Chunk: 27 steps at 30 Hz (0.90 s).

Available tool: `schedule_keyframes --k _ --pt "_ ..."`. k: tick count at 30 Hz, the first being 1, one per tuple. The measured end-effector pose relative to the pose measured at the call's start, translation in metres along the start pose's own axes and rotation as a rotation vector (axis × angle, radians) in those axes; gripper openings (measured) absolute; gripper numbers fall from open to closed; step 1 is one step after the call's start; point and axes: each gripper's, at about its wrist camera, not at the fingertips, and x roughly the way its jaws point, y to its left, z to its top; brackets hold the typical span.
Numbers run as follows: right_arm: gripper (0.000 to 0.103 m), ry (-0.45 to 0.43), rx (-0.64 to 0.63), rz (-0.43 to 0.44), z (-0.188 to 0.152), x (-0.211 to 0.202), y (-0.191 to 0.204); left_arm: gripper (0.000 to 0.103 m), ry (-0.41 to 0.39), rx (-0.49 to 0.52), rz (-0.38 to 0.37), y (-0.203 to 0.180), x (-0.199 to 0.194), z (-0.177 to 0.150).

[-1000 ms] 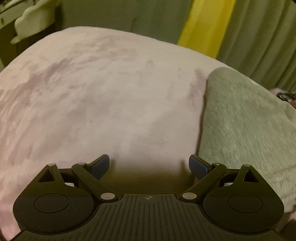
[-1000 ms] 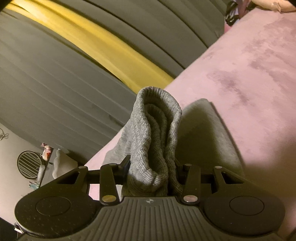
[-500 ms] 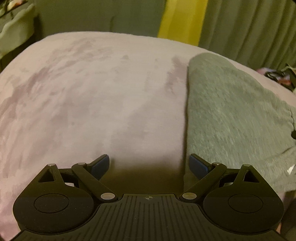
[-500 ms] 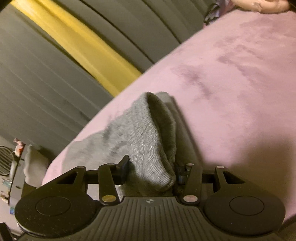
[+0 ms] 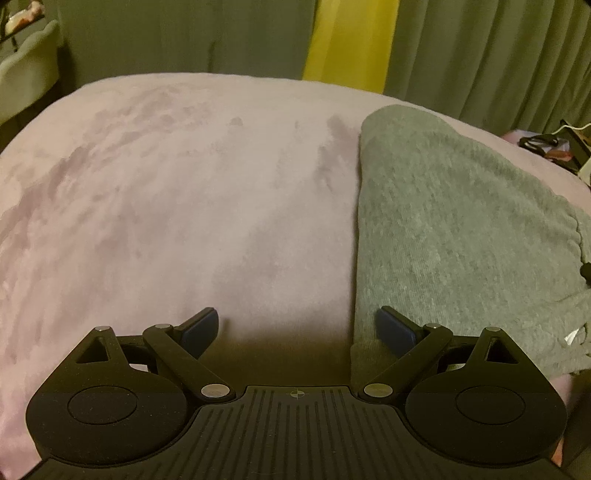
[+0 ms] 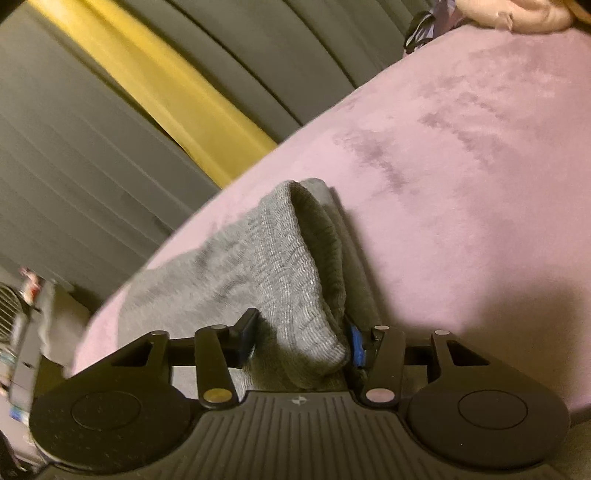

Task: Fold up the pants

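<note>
Grey knit pants [image 5: 454,229] lie folded on the pink bedspread [image 5: 177,206], at the right of the left wrist view. My left gripper [image 5: 297,326] is open and empty, low over the bedspread, its right finger over the pants' left edge. My right gripper [image 6: 301,339] is shut on a bunched fold of the pants [image 6: 291,273], holding it just above the bed; the rest of the cloth trails away to the left.
Grey-green curtains [image 5: 491,51] with a yellow strip [image 5: 347,37] hang behind the bed. A pale chair [image 5: 26,70] stands at far left. Cables and small items [image 5: 546,144] lie at the bed's far right. Pink bedding [image 6: 517,14] lies at the far end.
The left gripper has swung right, bringing the pants more into its view. The right gripper has lowered its held fold toward the bed, and its jaws have eased apart a little.
</note>
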Motion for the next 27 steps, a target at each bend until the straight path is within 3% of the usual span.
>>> schedule_keyframes --k 1,4,8,10,13,16,19,21,27 --pt "0.073 -0.02 -0.014 -0.028 -0.001 -0.004 0.002 0.097 0.002 -0.002 0.0 0.0 0.0 0.0" --pt "0.075 -0.08 -0.042 -0.056 -0.003 -0.018 0.01 0.097 0.007 -0.001 0.004 0.0 0.002 0.002" --pt "0.075 -0.111 -0.123 -0.018 -0.01 -0.028 0.03 0.097 0.011 0.004 0.015 -0.004 0.003 0.002" --pt "0.075 -0.132 -0.244 -0.058 -0.017 -0.027 0.05 0.097 0.012 0.012 0.03 -0.007 0.004 0.001" --pt "0.083 -0.148 -0.469 -0.156 -0.036 -0.015 0.077 0.097 0.011 0.041 0.064 -0.013 0.005 -0.001" --pt "0.087 -0.087 -0.631 -0.278 -0.054 0.004 0.087 0.097 0.01 0.069 0.082 -0.017 0.005 -0.003" --pt "0.087 0.029 -0.585 -0.312 -0.055 0.018 0.075 0.097 0.02 0.076 0.084 -0.017 0.004 -0.004" --pt "0.095 0.061 -0.525 -0.312 -0.048 0.018 0.067 0.097 0.029 0.078 0.085 -0.017 0.006 -0.004" --pt "0.099 0.085 -0.523 -0.309 -0.044 0.018 0.063 0.098 0.048 0.095 0.099 -0.019 0.01 -0.003"
